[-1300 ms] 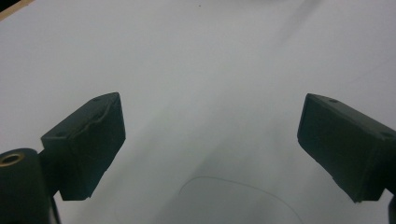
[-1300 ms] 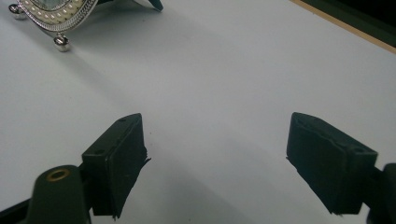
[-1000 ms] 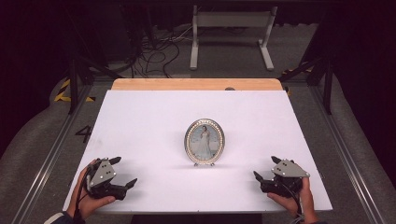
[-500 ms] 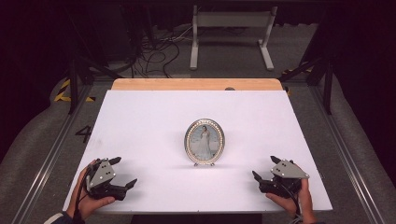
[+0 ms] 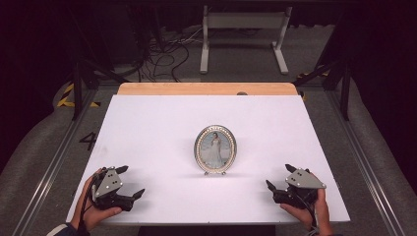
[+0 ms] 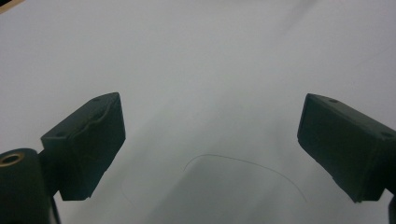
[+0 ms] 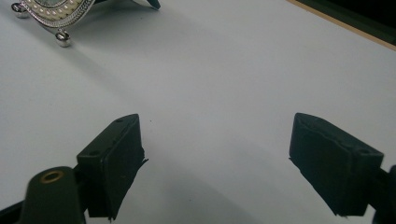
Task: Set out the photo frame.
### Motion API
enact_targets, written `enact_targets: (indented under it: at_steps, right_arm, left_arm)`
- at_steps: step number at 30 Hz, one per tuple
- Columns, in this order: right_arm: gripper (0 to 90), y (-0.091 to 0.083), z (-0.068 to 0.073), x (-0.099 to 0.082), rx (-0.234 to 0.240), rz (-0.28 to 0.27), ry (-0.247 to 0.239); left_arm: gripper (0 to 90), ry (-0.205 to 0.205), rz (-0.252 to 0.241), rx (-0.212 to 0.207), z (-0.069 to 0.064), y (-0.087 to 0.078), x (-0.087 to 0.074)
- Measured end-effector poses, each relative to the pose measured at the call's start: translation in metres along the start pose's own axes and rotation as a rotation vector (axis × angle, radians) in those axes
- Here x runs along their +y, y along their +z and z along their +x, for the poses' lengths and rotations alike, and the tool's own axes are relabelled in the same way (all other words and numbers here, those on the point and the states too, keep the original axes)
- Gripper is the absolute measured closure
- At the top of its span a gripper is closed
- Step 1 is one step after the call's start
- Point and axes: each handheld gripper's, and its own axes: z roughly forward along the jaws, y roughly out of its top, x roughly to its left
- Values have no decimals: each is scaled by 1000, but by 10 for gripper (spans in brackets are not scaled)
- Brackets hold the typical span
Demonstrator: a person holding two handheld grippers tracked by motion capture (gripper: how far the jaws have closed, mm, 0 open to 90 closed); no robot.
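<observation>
The left hand-held gripper (image 5: 129,183) sits low over the near left corner of the table (image 5: 147,123). A hand (image 5: 91,209) holds it from below. Its two black jaws are wide apart, and there is nothing between them. In the left gripper view, the left hand-held gripper (image 6: 212,149) looks down on bare white table (image 6: 196,56), with a thin curved line, like a hair (image 6: 243,163), lying on the white just ahead of the jaws.

The right hand-held gripper (image 5: 279,178) sits low over the near right corner. Another hand (image 5: 307,211) holds it. Its jaws are wide apart too and hold nothing. A grey plate rides on top of each one. In the right gripper view, the right hand-held gripper (image 7: 215,161) points across the white table (image 7: 233,70) toward the picture frame.

The picture frame (image 5: 215,148) stands upright in the middle of the table, between the two hand-held grippers and a bit farther back. It is well apart from both. It is oval, with a shiny silver rim, and it shows a person in a white dress. It rests on little round feet. In the right gripper view, the bottom of the picture frame (image 7: 56,11) shows at the top left, with tiny beads on its rim.

Past the white top is a strip of wood (image 5: 206,88) at the far edge. Behind that, the floor is dark, with cables (image 5: 162,51) and a white stand (image 5: 243,34).
</observation>
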Motion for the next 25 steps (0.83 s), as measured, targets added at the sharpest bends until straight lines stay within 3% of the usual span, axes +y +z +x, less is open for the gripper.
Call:
enact_targets:
  at_steps: [25]
  right_arm:
    - [171, -2, 0, -1, -18, -6, 11]
  left_arm:
    - [80, -12, -4, 3, 3, 2, 1]
